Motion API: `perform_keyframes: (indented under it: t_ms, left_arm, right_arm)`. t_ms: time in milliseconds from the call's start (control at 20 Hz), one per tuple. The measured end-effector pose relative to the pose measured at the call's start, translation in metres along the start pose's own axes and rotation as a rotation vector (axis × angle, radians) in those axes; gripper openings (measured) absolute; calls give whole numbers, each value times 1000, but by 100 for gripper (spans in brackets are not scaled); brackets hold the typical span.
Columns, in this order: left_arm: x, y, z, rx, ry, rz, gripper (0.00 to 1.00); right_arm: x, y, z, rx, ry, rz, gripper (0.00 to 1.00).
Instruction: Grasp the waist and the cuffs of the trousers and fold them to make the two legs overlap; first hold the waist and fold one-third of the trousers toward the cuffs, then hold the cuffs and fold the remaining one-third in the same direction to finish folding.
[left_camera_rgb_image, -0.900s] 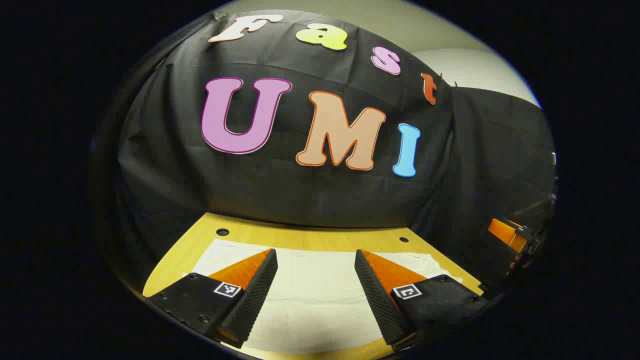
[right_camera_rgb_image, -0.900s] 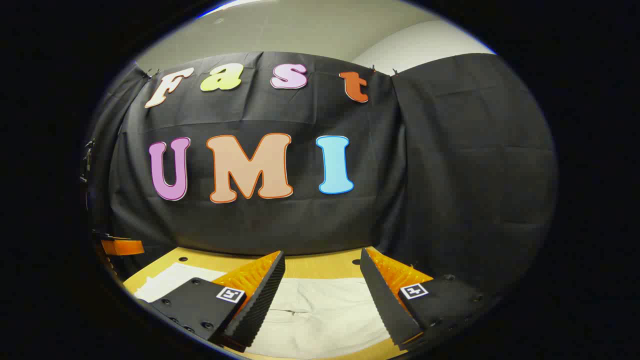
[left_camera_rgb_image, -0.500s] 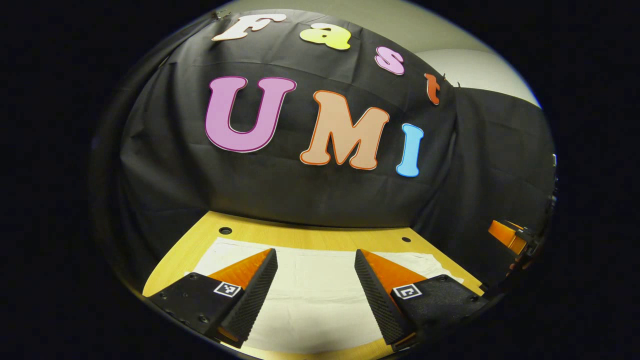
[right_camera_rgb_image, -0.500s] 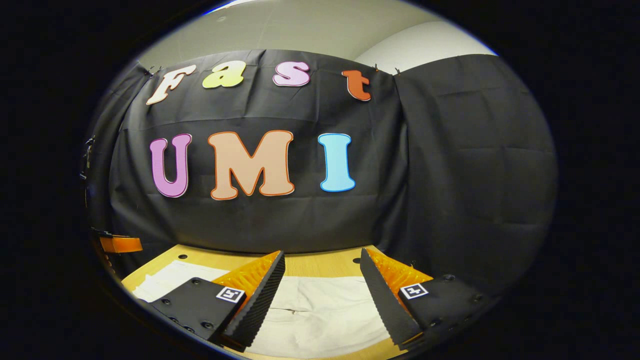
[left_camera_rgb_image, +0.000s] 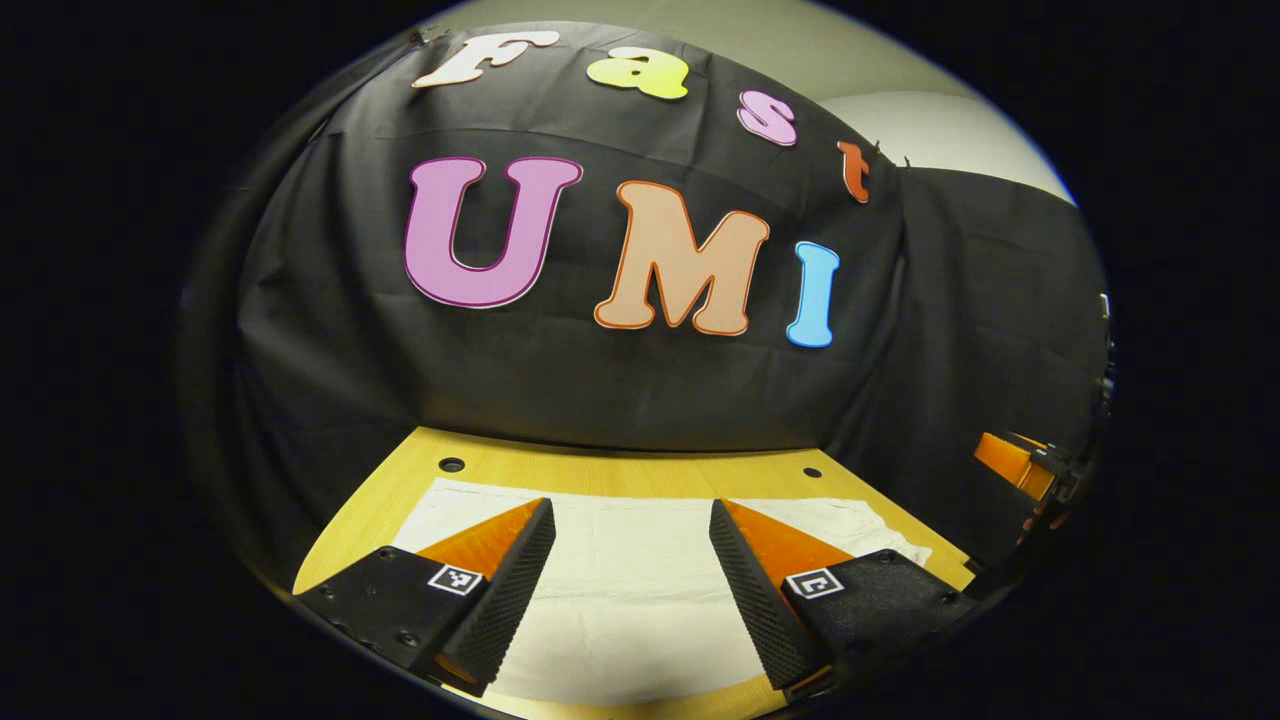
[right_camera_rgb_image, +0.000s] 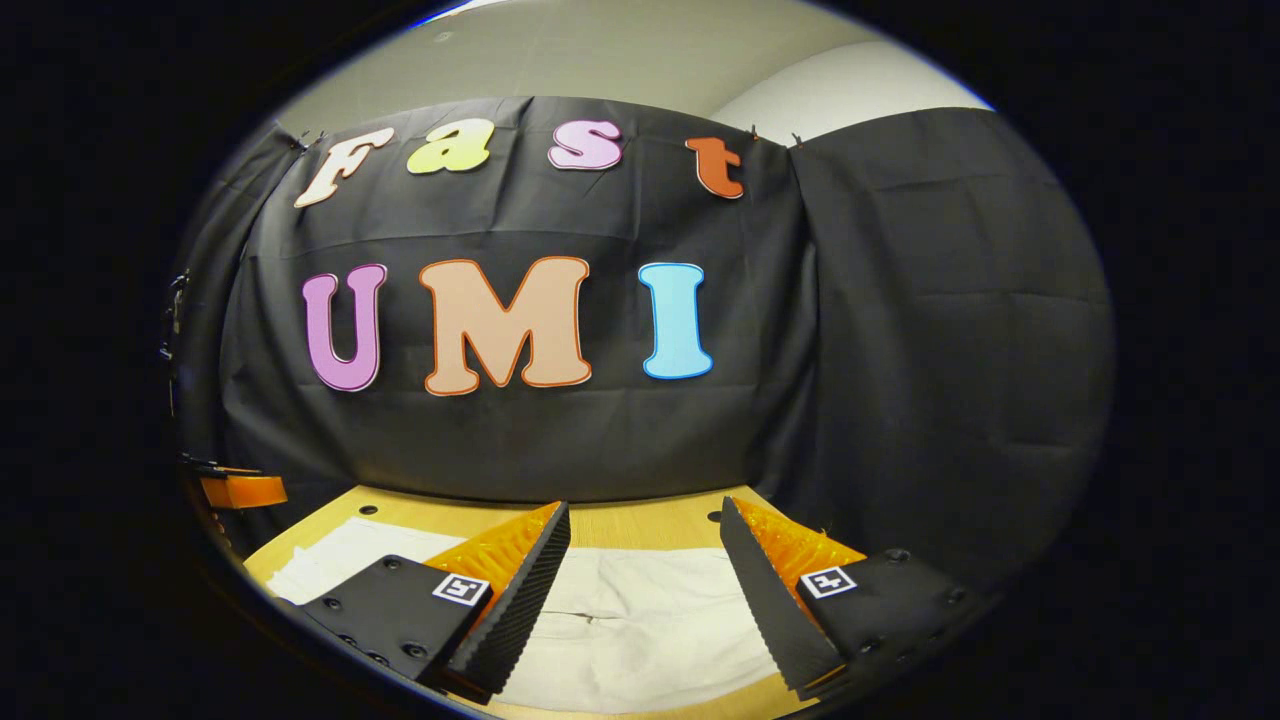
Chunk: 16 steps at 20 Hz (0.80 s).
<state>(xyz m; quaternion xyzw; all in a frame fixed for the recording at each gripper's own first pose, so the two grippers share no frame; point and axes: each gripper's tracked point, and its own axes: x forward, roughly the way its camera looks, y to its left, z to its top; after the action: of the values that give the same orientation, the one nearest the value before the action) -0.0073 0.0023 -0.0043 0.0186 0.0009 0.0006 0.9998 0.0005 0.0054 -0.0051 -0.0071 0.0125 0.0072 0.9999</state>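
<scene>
A wooden table (left_camera_rgb_image: 600, 470) with small round holes (left_camera_rgb_image: 451, 464) near its far edge is seen before a black cloth wall (left_camera_rgb_image: 600, 380). Above the cloth, a pale room wall (right_camera_rgb_image: 600, 60) is seen.

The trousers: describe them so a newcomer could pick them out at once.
Start at the yellow wooden table in front of the black cloth wall. The trousers lie spread flat on it, under the open left gripper and right gripper. They are the pale cream fabric against the yellow wood.
</scene>
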Motion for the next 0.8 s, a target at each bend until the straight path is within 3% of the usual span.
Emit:
perform_keyframes:
  t_ms: [150,200,250,600,800]
  left_arm:
    - [-1,3,-2,16,5,0,94]
    - [-1,4,-4,25,5,2,90]
    - [-2,5,-5,31,8,0,94]
    - [-5,19,-35,50,74,-42,94]
    - [-12,35,-78,163,191,-91,94]
  right_arm:
    - [0,1,0,0,1,6,97]
    - [0,2,0,-2,-1,8,97]
    - [-1,2,0,-5,0,12,97]
    - [-7,10,-4,-20,-1,23,97]
    - [-11,12,-18,-13,22,20,97]
